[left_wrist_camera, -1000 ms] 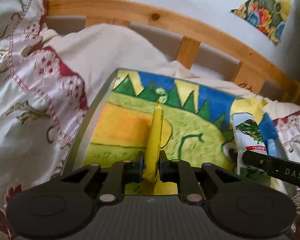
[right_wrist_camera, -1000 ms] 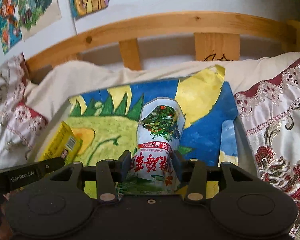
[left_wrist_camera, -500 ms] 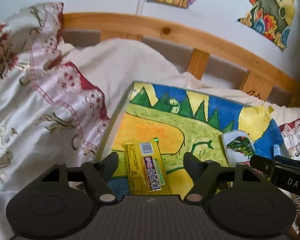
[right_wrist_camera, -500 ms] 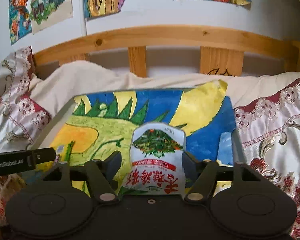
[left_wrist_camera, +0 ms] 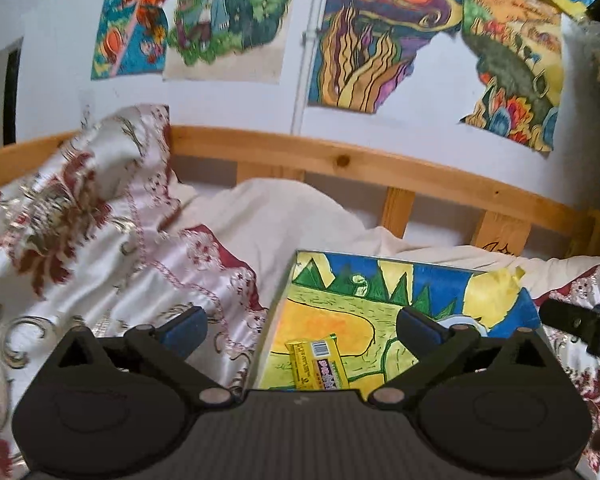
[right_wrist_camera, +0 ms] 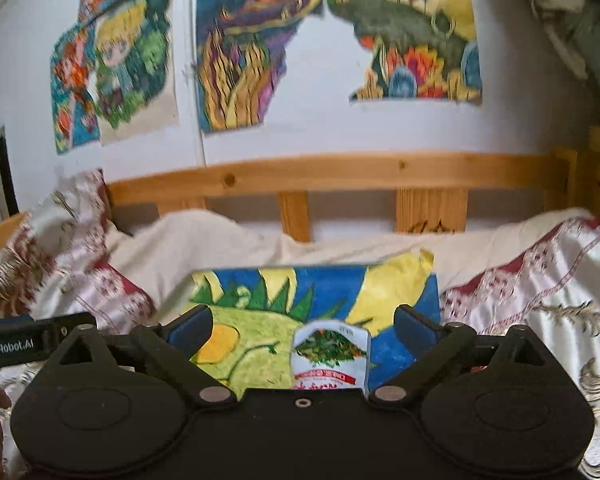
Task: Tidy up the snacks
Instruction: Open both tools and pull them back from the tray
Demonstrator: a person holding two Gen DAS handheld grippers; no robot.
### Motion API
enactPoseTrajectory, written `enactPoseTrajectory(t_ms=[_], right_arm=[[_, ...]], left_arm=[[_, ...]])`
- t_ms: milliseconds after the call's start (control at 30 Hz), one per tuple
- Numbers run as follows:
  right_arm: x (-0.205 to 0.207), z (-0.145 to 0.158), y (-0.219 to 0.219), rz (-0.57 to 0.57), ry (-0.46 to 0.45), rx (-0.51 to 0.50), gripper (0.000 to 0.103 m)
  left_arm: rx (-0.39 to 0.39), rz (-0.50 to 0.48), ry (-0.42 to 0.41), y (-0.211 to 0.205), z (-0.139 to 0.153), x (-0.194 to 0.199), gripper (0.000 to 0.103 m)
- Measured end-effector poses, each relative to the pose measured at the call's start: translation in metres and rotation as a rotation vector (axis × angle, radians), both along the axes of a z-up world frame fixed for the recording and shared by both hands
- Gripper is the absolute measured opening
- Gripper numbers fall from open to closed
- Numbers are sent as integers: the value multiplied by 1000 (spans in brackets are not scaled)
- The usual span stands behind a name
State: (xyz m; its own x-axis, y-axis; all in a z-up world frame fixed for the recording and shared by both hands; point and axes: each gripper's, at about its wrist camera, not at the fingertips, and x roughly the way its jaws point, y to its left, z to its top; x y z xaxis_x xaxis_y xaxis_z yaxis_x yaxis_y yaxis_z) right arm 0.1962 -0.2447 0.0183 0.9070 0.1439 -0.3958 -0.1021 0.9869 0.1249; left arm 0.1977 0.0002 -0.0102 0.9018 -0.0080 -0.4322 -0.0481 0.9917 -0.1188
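Observation:
A yellow snack pack [left_wrist_camera: 318,366] lies flat on the painted tray [left_wrist_camera: 496,292] resting on the bed. My left gripper [left_wrist_camera: 300,326] is open and empty, pulled back and raised above the pack. A white snack bag [right_wrist_camera: 330,354] with a green and red picture lies on the same tray [right_wrist_camera: 400,292]. My right gripper [right_wrist_camera: 302,326] is open and empty, raised above and behind the bag. Part of the bag [left_wrist_camera: 460,322] shows behind my left gripper's right finger [left_wrist_camera: 420,326].
Floral satin bedding [left_wrist_camera: 84,248] lies left of the tray and more of it [right_wrist_camera: 540,288] to the right. A wooden bed rail [left_wrist_camera: 340,160] runs behind, under a wall with paintings [right_wrist_camera: 252,52]. The other gripper's body [left_wrist_camera: 580,324] shows at the right edge.
Both grippers opened and let go: the yellow pack and the white bag now lie on the tray. Both grippers have pulled back and tilted up, showing more wall.

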Motion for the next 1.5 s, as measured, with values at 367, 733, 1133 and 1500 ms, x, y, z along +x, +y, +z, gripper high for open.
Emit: enactPoseTrajectory(t_ms=[367,733,1133,1500], right_arm=[[-64,31,6,49,-58,-16,102],[-113,35,0,1,-53,-10,102],[-149,17,-2,9,89,40,102],[-183,-8,29,109,206,-15,102]], left_arm=[[-6,23,-26,12,25,-67,103],[14,92,-21,25,28,-117,103],[-26,55,137,31,16,-151,103],[-59,33,302,30,-6,-172,103]])
